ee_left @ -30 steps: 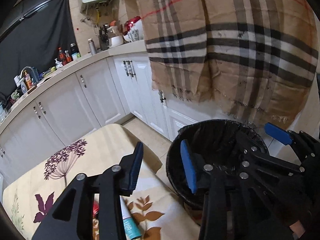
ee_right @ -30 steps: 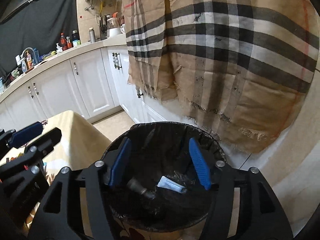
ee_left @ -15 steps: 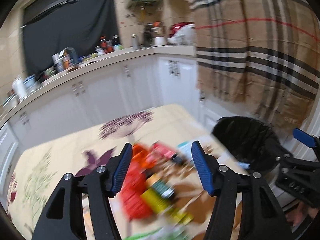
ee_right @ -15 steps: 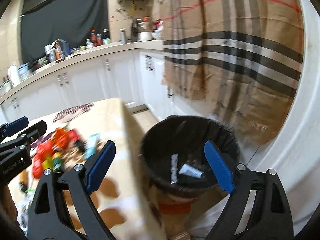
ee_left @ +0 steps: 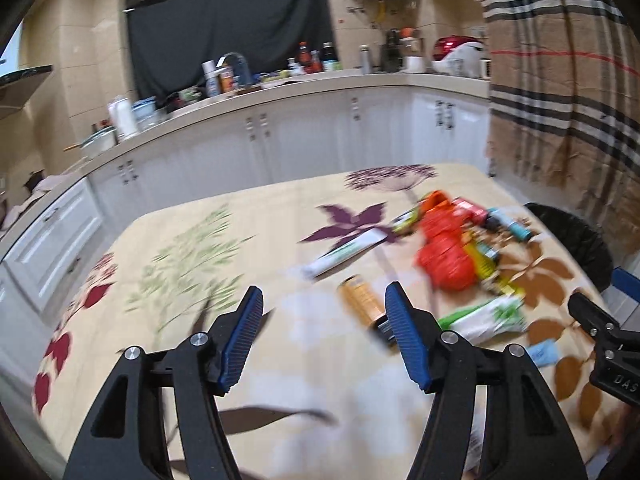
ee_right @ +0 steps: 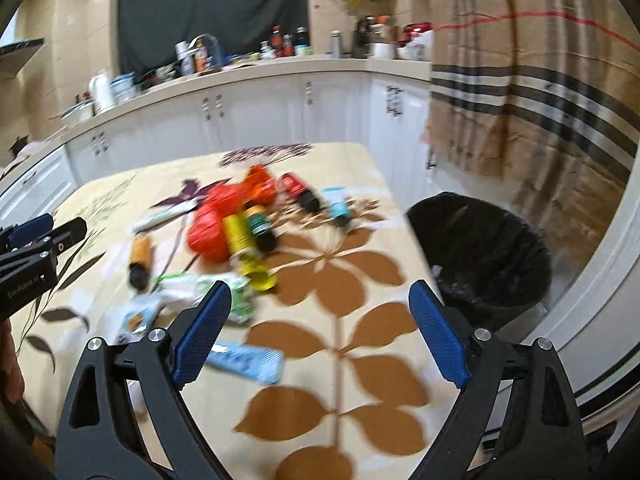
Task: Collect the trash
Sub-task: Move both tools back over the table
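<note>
While both views were smeared by motion blur, the left gripper [ee_left: 324,332] stood released with nothing between its blue pads, and the right gripper [ee_right: 320,332] gaped wide, also empty; both sets of jaws had just been opening. Trash lay in a loose pile on the cream floral-print tabletop [ee_right: 360,280], toward the side nearest the round black-lined trash bin [ee_right: 480,256], which stood on the floor just beside the tabletop's edge.

In the left wrist view, an orange cylindrical bottle with a dark cap [ee_left: 362,304] lay on its side just ahead of the left gripper, long axis running away from the camera, cap end nearest. A white and green tube [ee_left: 344,256] lay flat beyond it, long axis diagonal, its far end toward the pile. A crumpled red-orange plastic bag [ee_left: 444,256] sat in the middle of the heap. A yellow elongated packet [ee_right: 244,248] lay touching the bag, long axis toward the camera in the right wrist view. A light blue flat wrapper [ee_right: 244,364] lay crosswise just ahead of the right gripper. A green and white soft pack [ee_left: 484,320] lay near the tabletop's near side.

White kitchen cabinets [ee_left: 320,136] under a cluttered counter ran behind. A tan plaid cloth [ee_right: 532,80] hung at right, above the bin. A black curtain [ee_left: 228,20] covered the far wall.
</note>
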`<state>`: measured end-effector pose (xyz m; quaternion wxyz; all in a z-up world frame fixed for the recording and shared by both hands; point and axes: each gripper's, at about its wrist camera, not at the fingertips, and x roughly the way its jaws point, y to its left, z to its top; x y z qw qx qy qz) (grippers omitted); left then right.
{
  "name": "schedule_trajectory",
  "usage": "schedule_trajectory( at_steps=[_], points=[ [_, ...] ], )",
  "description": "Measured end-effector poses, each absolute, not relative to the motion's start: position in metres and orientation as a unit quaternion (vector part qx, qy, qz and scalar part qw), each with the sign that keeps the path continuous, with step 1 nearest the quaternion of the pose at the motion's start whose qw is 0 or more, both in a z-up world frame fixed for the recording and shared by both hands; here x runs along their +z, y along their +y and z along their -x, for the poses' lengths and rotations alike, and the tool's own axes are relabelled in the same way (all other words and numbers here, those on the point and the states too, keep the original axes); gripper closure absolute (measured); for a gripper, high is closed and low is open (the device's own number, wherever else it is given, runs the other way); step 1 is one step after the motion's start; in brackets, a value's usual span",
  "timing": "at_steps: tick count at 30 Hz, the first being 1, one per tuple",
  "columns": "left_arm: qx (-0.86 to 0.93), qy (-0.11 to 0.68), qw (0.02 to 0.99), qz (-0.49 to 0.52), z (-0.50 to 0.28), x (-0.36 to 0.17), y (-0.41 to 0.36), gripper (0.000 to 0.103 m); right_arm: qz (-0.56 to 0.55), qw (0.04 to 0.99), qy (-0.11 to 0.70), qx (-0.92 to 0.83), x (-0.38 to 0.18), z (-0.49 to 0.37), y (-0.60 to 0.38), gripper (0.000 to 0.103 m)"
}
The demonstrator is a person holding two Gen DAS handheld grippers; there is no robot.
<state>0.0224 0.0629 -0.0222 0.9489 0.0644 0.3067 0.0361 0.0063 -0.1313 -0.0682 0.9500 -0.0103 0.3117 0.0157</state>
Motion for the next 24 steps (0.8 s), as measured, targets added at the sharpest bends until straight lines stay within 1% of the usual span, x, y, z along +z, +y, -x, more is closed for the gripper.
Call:
schedule_trajectory(
  at_steps=[8, 13, 19, 21, 23, 24],
  points=[
    [0.066, 0.324, 0.942, -0.047, -0.003, -0.036, 0.103, 0.041, 0.033, 0.941, 0.333, 0.049, -0.078, -0.011, -0.097, 0.015],
    [0.076, 0.329, 0.941, -0.038, 0.001, -0.041, 0.116, 0.041, 0.049, 0.93, 0.358, 0.07, -0.09, -0.015, -0.084, 0.016],
    [0.074, 0.33, 0.94, -0.034, 0.003, -0.043, 0.118, 0.041, 0.037, 0.916, 0.39, 0.09, -0.1, -0.019, -0.086, 0.018],
    [0.073, 0.331, 0.94, -0.033, 0.003, -0.044, 0.119, 0.041, 0.041, 0.911, 0.399, 0.093, -0.104, -0.02, -0.085, 0.025],
    [0.074, 0.332, 0.94, -0.035, 0.004, -0.046, 0.119, 0.041, 0.039, 0.907, 0.407, 0.096, -0.108, -0.021, -0.086, 0.029],
    [0.075, 0.333, 0.939, -0.035, 0.004, -0.046, 0.119, 0.041, 0.037, 0.906, 0.41, 0.096, -0.109, -0.021, -0.087, 0.033]
  ],
)
